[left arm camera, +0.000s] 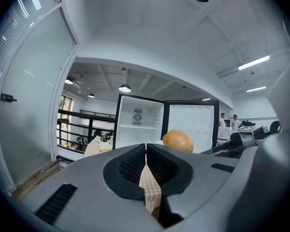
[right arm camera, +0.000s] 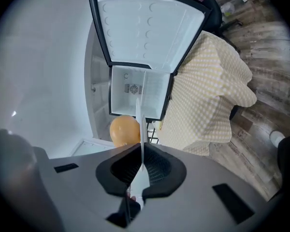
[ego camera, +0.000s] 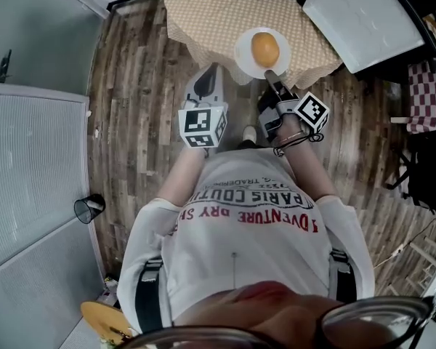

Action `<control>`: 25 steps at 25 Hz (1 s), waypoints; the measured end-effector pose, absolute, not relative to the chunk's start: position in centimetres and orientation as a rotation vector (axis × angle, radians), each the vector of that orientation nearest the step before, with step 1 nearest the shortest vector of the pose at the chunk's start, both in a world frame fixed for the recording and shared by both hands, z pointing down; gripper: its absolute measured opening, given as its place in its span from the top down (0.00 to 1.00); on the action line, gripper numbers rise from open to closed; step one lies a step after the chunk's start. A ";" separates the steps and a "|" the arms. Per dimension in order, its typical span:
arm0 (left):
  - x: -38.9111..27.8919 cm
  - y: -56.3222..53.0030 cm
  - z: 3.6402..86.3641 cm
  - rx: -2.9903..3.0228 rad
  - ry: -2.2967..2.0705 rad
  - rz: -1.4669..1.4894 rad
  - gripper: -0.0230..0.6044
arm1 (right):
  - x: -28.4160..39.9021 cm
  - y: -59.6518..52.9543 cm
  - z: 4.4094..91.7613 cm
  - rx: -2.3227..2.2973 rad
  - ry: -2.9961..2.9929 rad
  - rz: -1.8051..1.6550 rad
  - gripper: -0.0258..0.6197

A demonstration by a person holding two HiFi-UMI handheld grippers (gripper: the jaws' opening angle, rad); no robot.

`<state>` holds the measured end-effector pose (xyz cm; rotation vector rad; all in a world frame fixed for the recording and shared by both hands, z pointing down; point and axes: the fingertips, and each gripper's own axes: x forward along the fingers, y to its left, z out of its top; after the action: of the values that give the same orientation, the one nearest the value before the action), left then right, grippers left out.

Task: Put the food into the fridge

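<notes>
A round orange-brown piece of food (ego camera: 265, 48) lies on a white plate (ego camera: 243, 55) at the near edge of a table under a beige checked cloth (ego camera: 203, 13). My right gripper (ego camera: 274, 75) is shut on the plate's near rim. That rim shows edge-on as a thin white line (right arm camera: 137, 105) between the jaws, with the food (right arm camera: 124, 131) beside it. My left gripper (ego camera: 207, 77) is shut on a fold of the checked cloth (left arm camera: 150, 187). Beyond the table the fridge (left arm camera: 140, 122) stands open and white inside, its door (left arm camera: 191, 122) swung wide.
Wood floor lies under me. A frosted glass wall (ego camera: 29, 158) runs along the left, with a small black bin (ego camera: 89, 208) at its foot. A red checked cloth (ego camera: 429, 86) is at the right. People (left arm camera: 227, 120) stand far off to the right of the fridge.
</notes>
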<state>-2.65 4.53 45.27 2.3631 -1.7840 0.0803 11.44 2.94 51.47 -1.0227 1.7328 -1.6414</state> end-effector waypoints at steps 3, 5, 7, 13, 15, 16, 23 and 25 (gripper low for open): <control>-1.4 1.1 45.3 2.356 -1.790 0.079 0.92 | 12.7 -0.5 51.4 -1.018 1.733 -1.645 0.91; -0.9 0.1 45.5 2.356 -1.794 0.077 0.92 | 13.0 -1.6 51.5 -1.007 1.735 -1.645 0.91; -0.2 -1.0 45.8 2.351 -1.791 0.082 0.92 | 13.6 -2.7 51.7 -1.002 1.731 -1.652 0.91; 0.4 -4.6 46.5 2.335 -1.786 0.122 0.92 | 14.7 -6.8 52.8 -1.025 1.685 -1.685 0.91; 0.0 -5.7 46.9 2.325 -1.783 0.136 0.92 | 14.5 -7.8 53.1 -1.029 1.675 -1.692 0.91; -0.3 -6.4 47.0 2.323 -1.780 0.140 0.92 | 14.4 -8.4 53.2 -1.032 1.672 -1.691 0.91; -1.7 -13.1 46.7 2.376 -1.712 0.124 0.92 | 12.7 -13.7 52.7 -1.063 1.650 -1.654 0.91; -2.0 -15.5 46.5 2.405 -1.674 0.124 0.92 | 12.3 -15.5 52.4 -1.079 1.626 -1.635 0.91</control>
<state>-2.05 -15.53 46.49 2.4045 -1.6737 0.1238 12.29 -15.49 52.42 -1.0791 1.6262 -1.6346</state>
